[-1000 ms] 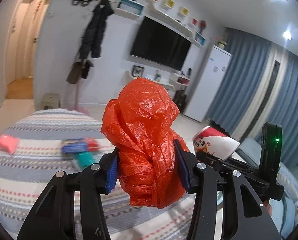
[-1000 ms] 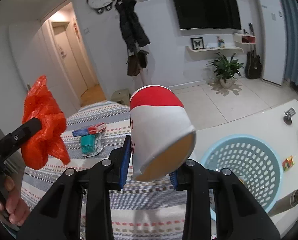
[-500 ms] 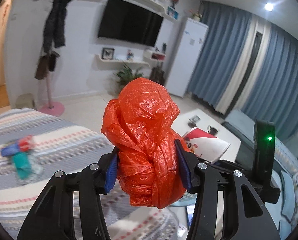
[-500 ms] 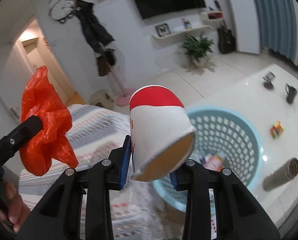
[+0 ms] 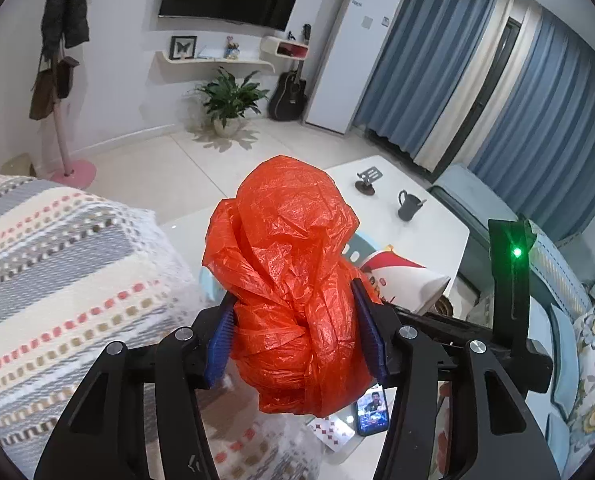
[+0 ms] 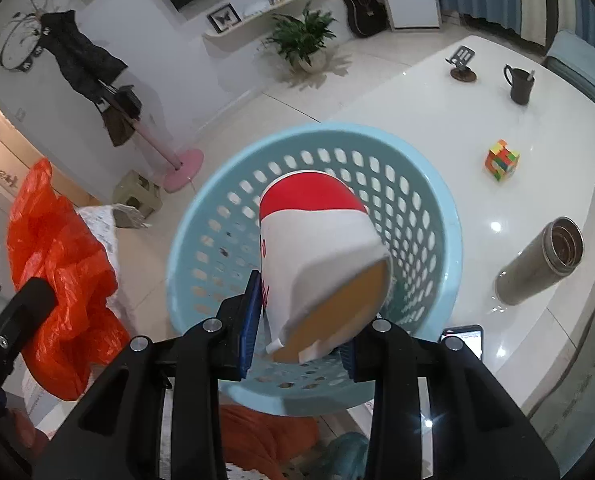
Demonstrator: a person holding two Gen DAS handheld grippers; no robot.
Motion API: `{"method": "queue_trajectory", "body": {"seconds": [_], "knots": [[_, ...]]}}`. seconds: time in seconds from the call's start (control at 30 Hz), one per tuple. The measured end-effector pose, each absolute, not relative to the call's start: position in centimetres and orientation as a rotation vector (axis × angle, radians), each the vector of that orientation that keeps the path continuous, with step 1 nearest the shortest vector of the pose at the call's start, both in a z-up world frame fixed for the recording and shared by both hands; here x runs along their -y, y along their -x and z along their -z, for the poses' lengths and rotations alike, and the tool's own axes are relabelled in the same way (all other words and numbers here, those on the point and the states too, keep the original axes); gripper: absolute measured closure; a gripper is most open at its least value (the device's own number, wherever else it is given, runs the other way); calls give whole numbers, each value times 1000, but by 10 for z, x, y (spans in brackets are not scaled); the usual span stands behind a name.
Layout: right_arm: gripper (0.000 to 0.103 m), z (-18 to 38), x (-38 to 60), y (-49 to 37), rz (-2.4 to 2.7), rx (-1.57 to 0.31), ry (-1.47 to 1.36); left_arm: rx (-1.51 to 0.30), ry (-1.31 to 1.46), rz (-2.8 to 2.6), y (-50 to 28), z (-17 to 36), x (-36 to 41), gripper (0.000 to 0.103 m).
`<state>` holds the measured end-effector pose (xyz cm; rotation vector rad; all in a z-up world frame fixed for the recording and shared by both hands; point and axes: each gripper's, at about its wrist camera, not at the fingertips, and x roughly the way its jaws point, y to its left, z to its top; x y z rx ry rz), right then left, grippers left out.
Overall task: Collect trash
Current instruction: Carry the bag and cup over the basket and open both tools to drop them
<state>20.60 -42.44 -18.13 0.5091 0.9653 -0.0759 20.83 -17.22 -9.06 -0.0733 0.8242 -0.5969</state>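
My left gripper (image 5: 293,328) is shut on a crumpled orange plastic bag (image 5: 289,276), held up in the air. My right gripper (image 6: 301,320) is shut on a squashed red and white paper cup (image 6: 317,248), held directly above the light blue perforated basket (image 6: 429,192) on the white table (image 6: 457,92). The bag also shows in the right wrist view (image 6: 57,260), left of the basket. The cup shows in the left wrist view (image 5: 401,280), right of the bag. The bag hides most of the basket in the left wrist view.
On the white table stand a dark mug (image 6: 519,84), a phone stand (image 6: 463,64), a puzzle cube (image 6: 501,159), a steel flask (image 6: 541,262) and a phone (image 6: 465,340). A striped blanket (image 5: 57,260) lies to the left. Playing cards (image 5: 333,432) lie below.
Both grippers have swung right from the striped blanket toward the white table. The cup now hangs over the basket's opening. Both grips are unchanged.
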Motion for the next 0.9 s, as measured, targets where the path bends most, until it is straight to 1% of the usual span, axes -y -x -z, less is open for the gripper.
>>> {"method": "queue_trajectory", "body": {"seconds": [0.1, 0.17, 0.2, 0.23, 0.27, 0.37, 0.4, 0.73, 0.9], "knots": [[72, 188, 431, -208, 86, -982, -520, -848, 72, 609, -220, 95, 181, 48], [71, 191, 434, -208, 88, -987, -528, -859, 64, 597, -226, 97, 186, 42], [63, 191, 434, -208, 91, -989, -529, -862, 61, 597, -227, 98, 188, 41], [50, 191, 436, -207, 98, -987, -533, -866, 58, 599, -228, 99, 189, 41], [46, 190, 438, -207, 105, -983, -537, -868, 56, 600, -229, 99, 190, 40], [46, 188, 441, -206, 107, -975, -532, -858, 65, 594, -228, 97, 186, 32], [46, 187, 442, -204, 115, -971, -529, -853, 74, 592, -229, 96, 183, 32], [46, 170, 428, -200, 78, -954, -503, -833, 91, 575, -212, 88, 162, 31], [46, 137, 391, -196, -19, -883, -395, -789, 101, 546, -197, 75, 135, 31]]}}
